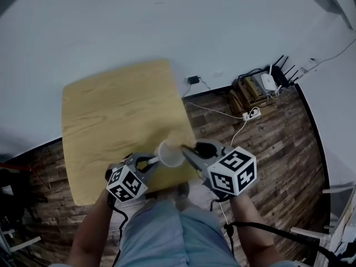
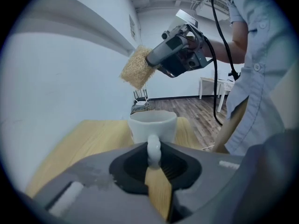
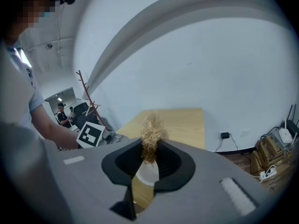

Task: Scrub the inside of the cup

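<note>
Obs., near to far.

Nearest us, the left claw (image 1: 150, 161) is clamped narrow on the handle (image 2: 153, 149) of the white cup (image 1: 170, 153). Its pads pinch the loop from both sides. The handle faces us, and the cup's body sits on the far side of the claw. The cup stands upright, mouth up, over the near right corner of the tabletop (image 1: 111, 115). We cannot tell whether its base touches the wood, because the claw hides it.

The right claw (image 1: 188, 151) is closed on a straw-coloured scrub pad (image 2: 137, 69), which sticks out past its fingertips. From above, the claw's tip sits just beside the cup's right rim. From the left claw's side, the pad hangs above the mouth and clear of it. Looking along the right claw, the open mouth lies just below the pad, in line with the jaws.

Judgement: the relation that matters is pad over mouth, with the cup's long axis vertical. The right claw slants down towards the left. We expect the pad must come down along that axis, either with a steeper slant or with the cup tipped to meet it, if it is to clear the rim. At this moment the pad is outside the cup.
</note>
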A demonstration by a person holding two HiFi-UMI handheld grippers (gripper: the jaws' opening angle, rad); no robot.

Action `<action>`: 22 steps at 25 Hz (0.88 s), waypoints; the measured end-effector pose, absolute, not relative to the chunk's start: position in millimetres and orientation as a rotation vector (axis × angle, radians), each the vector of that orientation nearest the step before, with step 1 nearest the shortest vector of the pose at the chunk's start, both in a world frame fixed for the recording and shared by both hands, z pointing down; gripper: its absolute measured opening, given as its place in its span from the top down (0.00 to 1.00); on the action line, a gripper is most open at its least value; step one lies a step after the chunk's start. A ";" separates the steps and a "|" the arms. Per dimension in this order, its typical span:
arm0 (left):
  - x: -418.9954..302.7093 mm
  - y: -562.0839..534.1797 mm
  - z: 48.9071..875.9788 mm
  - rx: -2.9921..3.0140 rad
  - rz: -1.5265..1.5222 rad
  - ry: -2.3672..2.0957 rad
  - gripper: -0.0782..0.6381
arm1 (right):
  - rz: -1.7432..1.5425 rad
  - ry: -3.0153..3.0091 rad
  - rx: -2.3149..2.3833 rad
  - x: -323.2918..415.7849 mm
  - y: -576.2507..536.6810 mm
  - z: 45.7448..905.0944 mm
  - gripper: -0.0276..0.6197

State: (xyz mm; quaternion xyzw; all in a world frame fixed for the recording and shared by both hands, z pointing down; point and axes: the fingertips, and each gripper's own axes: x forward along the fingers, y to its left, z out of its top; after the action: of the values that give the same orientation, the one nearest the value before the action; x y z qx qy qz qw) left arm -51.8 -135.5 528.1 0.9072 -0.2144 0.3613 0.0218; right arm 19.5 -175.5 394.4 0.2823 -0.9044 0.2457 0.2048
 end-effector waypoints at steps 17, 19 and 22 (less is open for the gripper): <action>-77.4 -120.8 551.7 2.796 0.892 -0.644 0.79 | 0.608 -2.511 0.850 4.0 -170.7 390.1 0.85; -83.0 -117.6 549.0 2.789 0.895 -0.637 0.78 | 0.604 -2.517 0.859 2.3 -172.1 389.9 0.85; -101.7 -110.0 544.5 2.758 0.906 -0.641 0.77 | 0.599 -2.539 0.871 -1.6 -177.2 388.9 0.85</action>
State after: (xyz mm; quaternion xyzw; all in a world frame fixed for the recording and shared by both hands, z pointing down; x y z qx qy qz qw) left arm -101.7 -110.0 544.5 0.9243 -0.2150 0.3038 0.0841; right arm -1.6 -177.2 388.9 0.3108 -0.9056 0.2137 0.1943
